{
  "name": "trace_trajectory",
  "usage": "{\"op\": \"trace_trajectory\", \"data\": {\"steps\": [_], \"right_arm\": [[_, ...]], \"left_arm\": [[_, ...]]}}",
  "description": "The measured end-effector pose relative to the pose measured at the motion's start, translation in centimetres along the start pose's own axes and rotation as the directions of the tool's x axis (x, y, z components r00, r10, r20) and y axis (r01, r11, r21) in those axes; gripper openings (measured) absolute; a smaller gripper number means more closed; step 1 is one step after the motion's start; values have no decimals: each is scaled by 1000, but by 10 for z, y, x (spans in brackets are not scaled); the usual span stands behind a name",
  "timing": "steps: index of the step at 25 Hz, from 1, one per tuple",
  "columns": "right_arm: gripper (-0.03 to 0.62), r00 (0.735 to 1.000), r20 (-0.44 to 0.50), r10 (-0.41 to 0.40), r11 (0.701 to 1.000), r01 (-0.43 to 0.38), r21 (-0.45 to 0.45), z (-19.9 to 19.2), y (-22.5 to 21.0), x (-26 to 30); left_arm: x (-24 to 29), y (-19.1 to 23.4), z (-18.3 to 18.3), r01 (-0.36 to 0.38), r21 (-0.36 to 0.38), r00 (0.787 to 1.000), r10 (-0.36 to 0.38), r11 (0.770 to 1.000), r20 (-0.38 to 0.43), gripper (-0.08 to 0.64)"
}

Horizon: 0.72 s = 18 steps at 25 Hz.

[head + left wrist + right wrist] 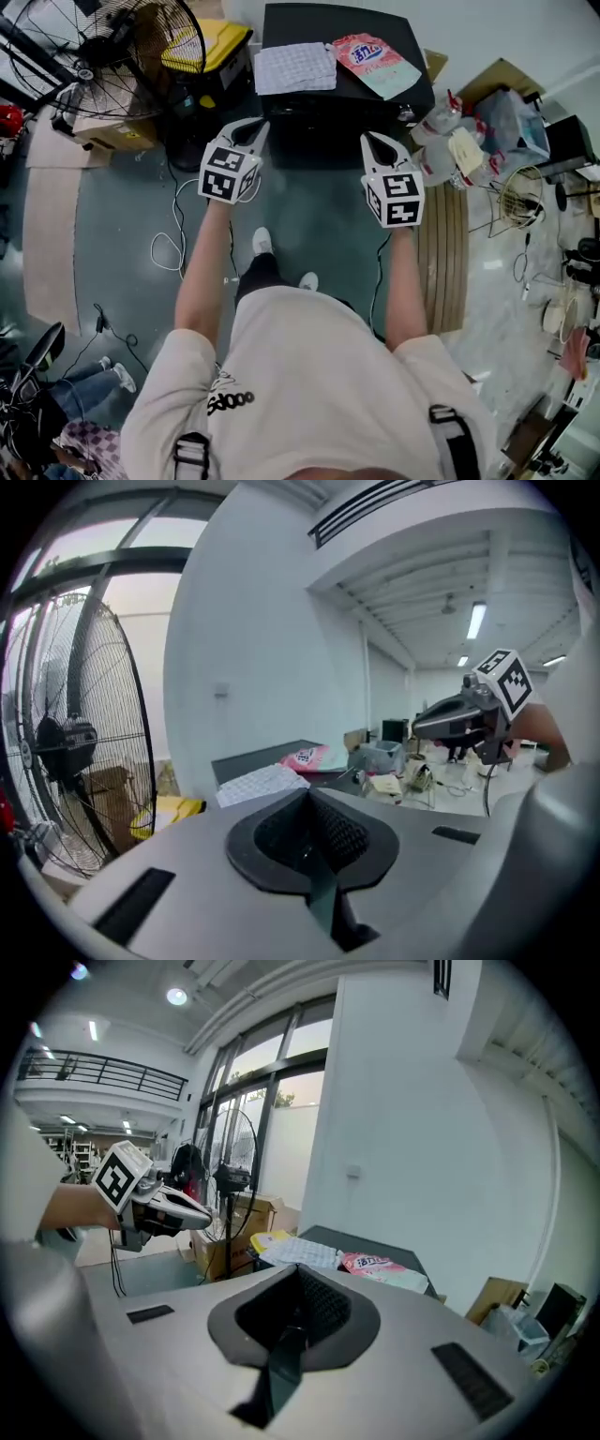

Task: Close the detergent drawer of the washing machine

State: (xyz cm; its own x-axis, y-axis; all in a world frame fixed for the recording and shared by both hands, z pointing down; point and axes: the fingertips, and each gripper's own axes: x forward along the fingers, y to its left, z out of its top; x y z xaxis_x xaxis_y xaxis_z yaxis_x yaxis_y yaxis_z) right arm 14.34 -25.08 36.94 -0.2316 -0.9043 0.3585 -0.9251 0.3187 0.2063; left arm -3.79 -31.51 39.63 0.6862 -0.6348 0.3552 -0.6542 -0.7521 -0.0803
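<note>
Status: neither way to call the task from this moment. The detergent drawer showed in no view, so I couldn't tell whether it was out or pushed home.

- left hand-held gripper (255, 128): jaws together, nothing between them.
- right hand-held gripper (375, 142): same, jaws together and empty.
- You held both in the air, side by side and well apart, touching nothing. Each showed in the other's camera, off to the side and level with it.
- washing machine (291, 23): ahead of and below both tips, with the left gripper off its left front corner and the right gripper off its right front part.
- On its top, beyond the tips: checked cloth (295, 67) ahead of the left gripper, detergent bag (377, 64) ahead of the right. Fan (103, 56) stood out past the left gripper's outer side.

Drawer location: presumably on the machine's front face, which the head view looked over and both gripper views looked past.

Orientation, my judgement only: the front faced you, so the drawer's long axis would have run front to back into the machine, roughly in line with where both grippers pointed. Closing it would have meant pushing away from you.

What was left: confirm the drawer's state, and push it in if it was open.
</note>
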Motion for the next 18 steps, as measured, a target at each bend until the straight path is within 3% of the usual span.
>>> {"op": "trace_trajectory", "data": {"steps": [9,18], "right_arm": [[6,992,115,48,998,-44,-39,33,18,-87],[6,979,184,89,988,-63,-142,55,53,-165]], "left_arm": [[-83,-58,46,-53,102,994,43,993,99,18],[-146,-124,80,-58,188,983,23,980,185,18]]}}
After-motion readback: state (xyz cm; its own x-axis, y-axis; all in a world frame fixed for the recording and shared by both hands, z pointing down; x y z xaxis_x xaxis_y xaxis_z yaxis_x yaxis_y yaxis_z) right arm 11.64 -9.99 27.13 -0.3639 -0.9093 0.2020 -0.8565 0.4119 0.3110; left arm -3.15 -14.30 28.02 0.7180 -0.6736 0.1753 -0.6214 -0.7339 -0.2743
